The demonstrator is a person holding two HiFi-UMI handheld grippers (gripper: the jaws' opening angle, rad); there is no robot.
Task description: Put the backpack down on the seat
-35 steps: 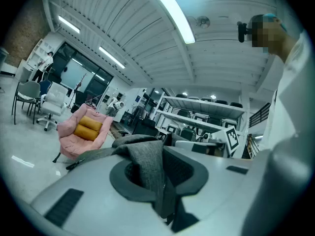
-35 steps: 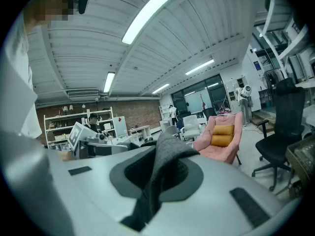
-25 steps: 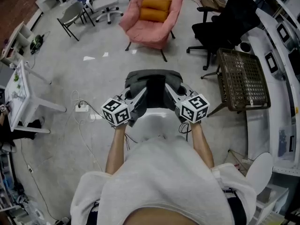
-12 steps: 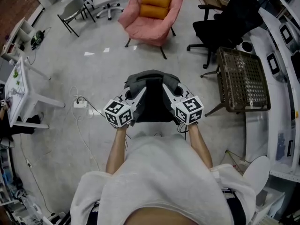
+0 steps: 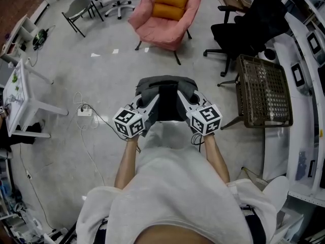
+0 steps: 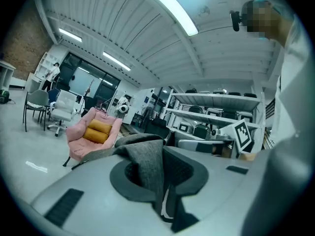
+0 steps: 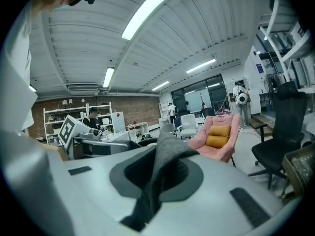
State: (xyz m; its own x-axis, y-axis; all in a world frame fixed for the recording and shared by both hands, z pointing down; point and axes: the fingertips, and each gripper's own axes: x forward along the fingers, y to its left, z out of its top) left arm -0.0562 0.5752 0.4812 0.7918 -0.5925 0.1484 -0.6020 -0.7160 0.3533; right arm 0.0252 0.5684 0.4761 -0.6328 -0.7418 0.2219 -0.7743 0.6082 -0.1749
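A dark grey backpack hangs above the floor in front of the person, held between both grippers. My left gripper is shut on a fold of its grey fabric at the left side. On the right side, my right gripper is shut on another grey fold. The seat, a pink armchair with an orange cushion, stands farther ahead on the floor. It also shows as the pink armchair in the left gripper view and the pink armchair in the right gripper view.
A black office chair and a brown mesh-top stand are at the right, beside white shelving. A white table and a power strip with cables lie at the left. Folding and office chairs stand at the far left.
Both grippers keep hold of the backpack. The whole view has shifted a little, and the backpack and grippers sit slightly farther forward than before.
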